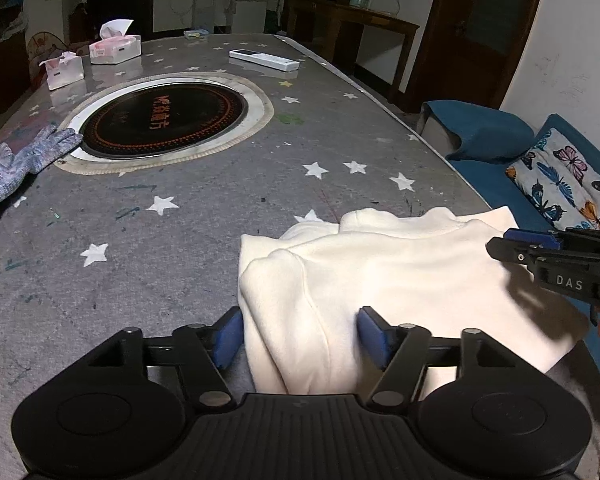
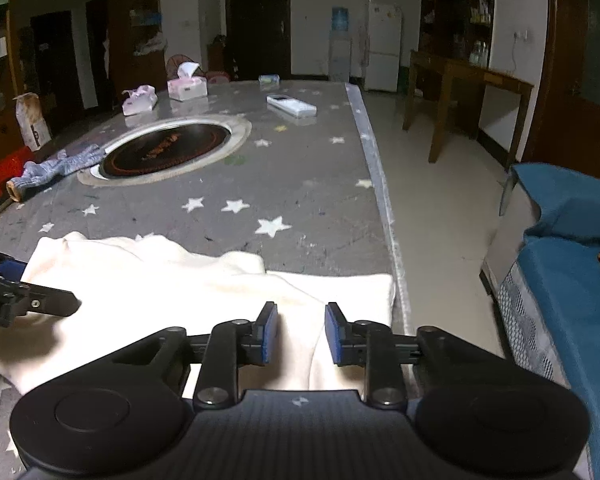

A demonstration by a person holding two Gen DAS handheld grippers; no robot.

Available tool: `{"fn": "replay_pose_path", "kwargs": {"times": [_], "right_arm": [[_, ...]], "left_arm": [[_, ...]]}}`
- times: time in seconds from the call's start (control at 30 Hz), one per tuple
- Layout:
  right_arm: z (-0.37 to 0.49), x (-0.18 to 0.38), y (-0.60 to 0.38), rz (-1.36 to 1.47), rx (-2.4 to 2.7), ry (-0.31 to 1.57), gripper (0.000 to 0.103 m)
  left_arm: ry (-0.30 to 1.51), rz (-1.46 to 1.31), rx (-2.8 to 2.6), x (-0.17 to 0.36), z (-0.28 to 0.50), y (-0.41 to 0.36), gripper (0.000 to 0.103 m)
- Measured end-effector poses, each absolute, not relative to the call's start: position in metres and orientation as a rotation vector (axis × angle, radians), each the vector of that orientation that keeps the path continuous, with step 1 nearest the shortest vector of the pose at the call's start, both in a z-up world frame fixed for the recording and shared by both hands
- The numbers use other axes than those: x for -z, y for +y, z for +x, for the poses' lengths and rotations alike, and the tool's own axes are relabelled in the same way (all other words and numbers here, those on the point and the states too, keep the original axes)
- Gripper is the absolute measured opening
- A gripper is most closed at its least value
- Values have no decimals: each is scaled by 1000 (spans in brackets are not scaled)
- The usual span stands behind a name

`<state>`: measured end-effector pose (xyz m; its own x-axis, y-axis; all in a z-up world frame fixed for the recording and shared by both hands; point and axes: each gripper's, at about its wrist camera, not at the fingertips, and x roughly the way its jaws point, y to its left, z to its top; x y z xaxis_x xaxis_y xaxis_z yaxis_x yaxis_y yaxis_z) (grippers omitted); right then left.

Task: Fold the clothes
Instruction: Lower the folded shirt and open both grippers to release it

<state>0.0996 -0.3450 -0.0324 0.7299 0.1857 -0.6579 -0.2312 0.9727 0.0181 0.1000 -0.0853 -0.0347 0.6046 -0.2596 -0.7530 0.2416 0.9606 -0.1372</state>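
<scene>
A cream-white garment lies partly folded on the near right corner of the grey star-patterned table. My left gripper is open, its blue pads either side of the garment's near left fold. My right gripper is open over the garment's near right part, close to the table edge. The right gripper also shows at the right of the left wrist view; the left gripper shows at the left edge of the right wrist view. Whether the pads touch the cloth is unclear.
A round black cooktop is set in the table's middle. A blue-grey glove lies at left. Two tissue packs and a white remote sit at the far end. A blue sofa stands right of the table.
</scene>
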Motion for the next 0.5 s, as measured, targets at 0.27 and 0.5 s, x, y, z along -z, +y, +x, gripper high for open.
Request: {"fn": "replay_pose_path", "kwargs": {"times": [0.27, 0.5], "right_arm": [[103, 38, -344, -58, -223, 724, 33], [101, 29, -337, -65, -246, 709, 33]], "left_arm": [[851, -9, 288, 38, 97, -86, 74], [840, -15, 282, 37, 92, -83, 78]]}}
